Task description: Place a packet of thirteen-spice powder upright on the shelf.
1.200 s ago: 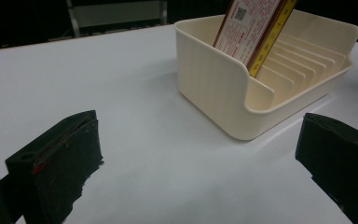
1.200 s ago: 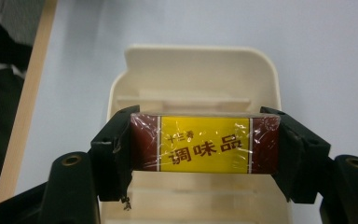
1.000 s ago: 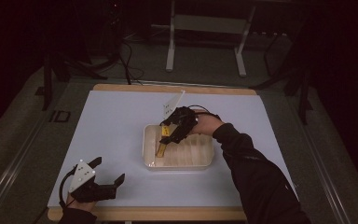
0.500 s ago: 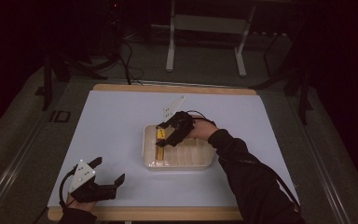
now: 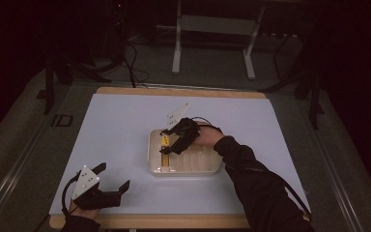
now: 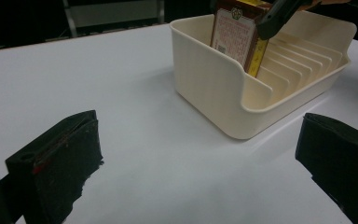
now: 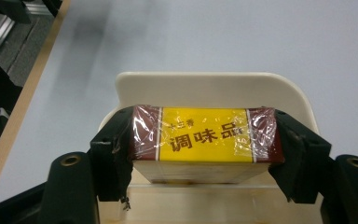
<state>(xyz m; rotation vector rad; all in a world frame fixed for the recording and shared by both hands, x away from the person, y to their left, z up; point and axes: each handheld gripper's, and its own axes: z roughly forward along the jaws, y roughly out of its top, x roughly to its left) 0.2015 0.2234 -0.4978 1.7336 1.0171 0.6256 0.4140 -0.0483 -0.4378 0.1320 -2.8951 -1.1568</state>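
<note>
Nearest us, our left gripper (image 5: 107,192) rests on the white table (image 5: 125,125) with its jaws wide apart and nothing between them. Farther on, our right gripper (image 7: 200,140) is clamped on the ends of the seasoning box (image 7: 204,135), held upright at the left end of the slotted cream tray (image 6: 223,88). We judge the plastic wrap could slip, or a corner catch a divider and tip it. Beyond the tray, open table remains.

Glossy film wraps the box (image 7: 205,140); the cream rack (image 6: 223,88) looks smooth matt plastic.
</note>
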